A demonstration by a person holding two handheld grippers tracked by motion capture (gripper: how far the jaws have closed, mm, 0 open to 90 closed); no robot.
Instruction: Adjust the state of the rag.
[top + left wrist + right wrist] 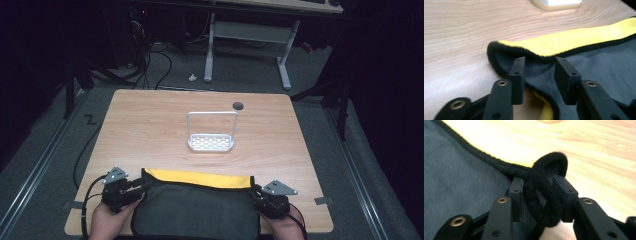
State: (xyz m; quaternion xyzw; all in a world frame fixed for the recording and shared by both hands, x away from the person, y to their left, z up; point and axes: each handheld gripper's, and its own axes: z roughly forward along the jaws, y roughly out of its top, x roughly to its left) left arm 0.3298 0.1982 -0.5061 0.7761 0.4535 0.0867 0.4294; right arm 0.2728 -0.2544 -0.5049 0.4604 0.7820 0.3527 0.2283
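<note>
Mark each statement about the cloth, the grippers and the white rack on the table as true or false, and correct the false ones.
1. The right gripper clamps the cloth's black-edged corner. True.
2. The cloth is red inside. False: its lining is yellow.
3. The white rack stands on the cloth. False: it stands apart on the table, farther from the person.
4. The left gripper has cloth between its jaws. True.
</note>
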